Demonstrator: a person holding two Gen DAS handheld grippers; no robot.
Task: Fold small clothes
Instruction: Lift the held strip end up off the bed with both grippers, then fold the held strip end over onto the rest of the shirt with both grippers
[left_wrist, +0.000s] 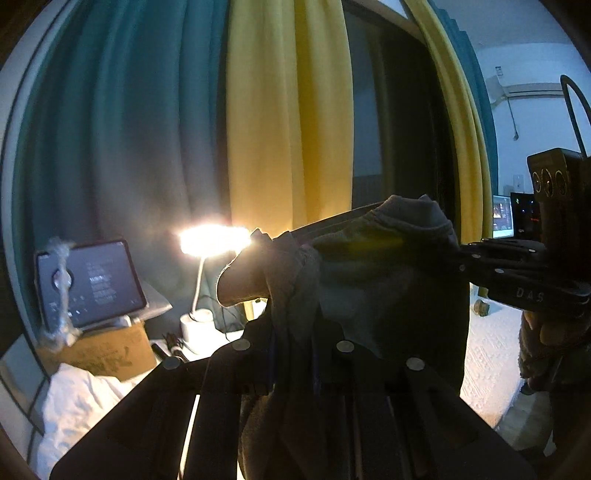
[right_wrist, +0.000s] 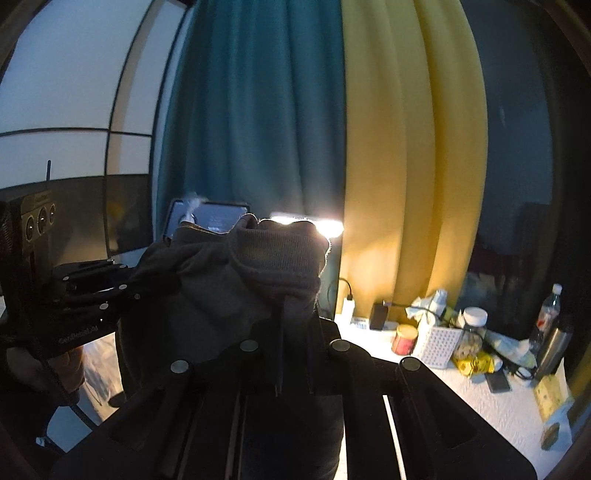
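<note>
A small dark grey knitted garment (left_wrist: 388, 288) hangs in the air, stretched between both grippers in front of the curtains. In the left wrist view my left gripper (left_wrist: 290, 266) is shut on one bunched edge of it, and the cloth hides the fingertips. The right gripper's black linkage (left_wrist: 517, 273) comes in from the right, held by a person's hand, with its fingers under the cloth. In the right wrist view my right gripper (right_wrist: 280, 299) is shut on the garment's (right_wrist: 221, 295) ribbed edge. The left gripper's linkage (right_wrist: 92, 291) enters from the left.
A lit desk lamp (left_wrist: 214, 240) shines behind the cloth. A tablet (left_wrist: 92, 284) stands on a cardboard box (left_wrist: 103, 350) beside white bedding (left_wrist: 81, 406). Teal and yellow curtains (right_wrist: 406, 147) hang behind. A white table (right_wrist: 480, 398) carries jars, bottles (right_wrist: 550, 310) and clutter.
</note>
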